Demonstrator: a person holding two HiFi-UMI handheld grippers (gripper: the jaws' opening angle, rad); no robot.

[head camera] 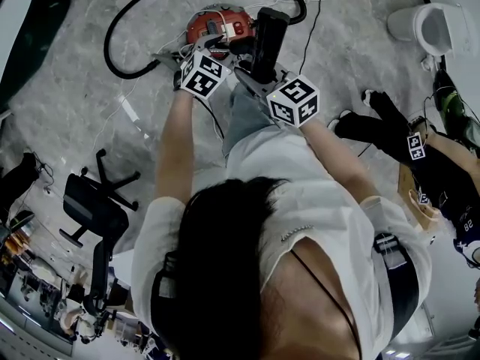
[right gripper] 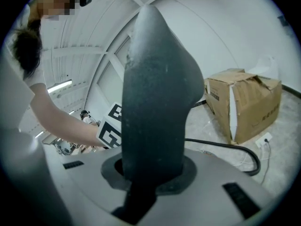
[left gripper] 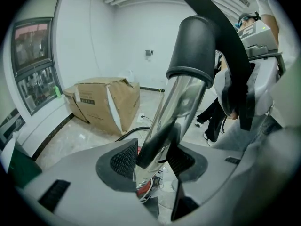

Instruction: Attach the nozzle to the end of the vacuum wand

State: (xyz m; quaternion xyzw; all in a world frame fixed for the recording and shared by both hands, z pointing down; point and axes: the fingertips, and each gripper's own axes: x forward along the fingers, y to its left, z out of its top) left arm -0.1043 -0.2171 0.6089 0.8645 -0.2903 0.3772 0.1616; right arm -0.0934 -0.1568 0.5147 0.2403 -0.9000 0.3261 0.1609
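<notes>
In the left gripper view I see the left gripper (left gripper: pixel 153 163) pinching the chrome wand (left gripper: pixel 175 109) between its ribbed pads (left gripper: pixel 123 160). The wand rises up the middle of the frame to a black cuff (left gripper: pixel 195 44) at top centre.

In the right gripper view the right gripper (right gripper: pixel 150 173) is clamped on the dark nozzle (right gripper: pixel 155 88), which fills the centre of the frame. To its right a black hose (right gripper: pixel 221 145) lies on the floor in front of a torn cardboard box (right gripper: pixel 244 102).

In the head view the nozzle stands upright at upper centre, just right of the left gripper and beside the red vacuum (head camera: pixel 217 22). I cannot tell whether nozzle and wand touch.
</notes>
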